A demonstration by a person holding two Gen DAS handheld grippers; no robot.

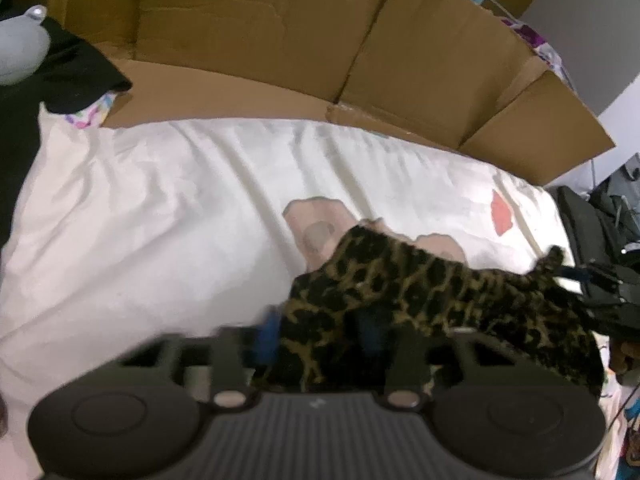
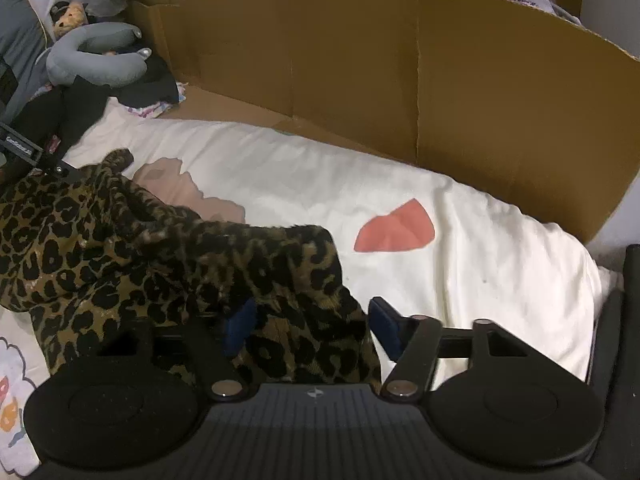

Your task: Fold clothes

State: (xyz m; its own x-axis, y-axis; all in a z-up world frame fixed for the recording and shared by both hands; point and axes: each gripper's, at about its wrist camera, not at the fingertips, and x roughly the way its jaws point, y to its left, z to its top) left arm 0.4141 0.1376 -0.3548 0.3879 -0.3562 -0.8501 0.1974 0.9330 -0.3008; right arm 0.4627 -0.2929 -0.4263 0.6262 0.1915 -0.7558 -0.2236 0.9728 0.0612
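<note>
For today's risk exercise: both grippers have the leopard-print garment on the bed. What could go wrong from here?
1. The right gripper bites a thick bunch of garment; layers may slip out.
2. The left gripper grips near an edge, which could pull free.
3. The garment is crumpled, so any fold may come out crooked.

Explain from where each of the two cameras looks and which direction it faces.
Left wrist: sits on the left gripper, looking forward and down at the leopard-print garment on a cream bedsheet; its own jaws hold fabric, and the other gripper shows at the right edge.
Right wrist: sits on the right gripper, looking forward and down; fabric lies between its jaws.
Shared: the garment, bedsheet, red patch and cardboard wall.
</note>
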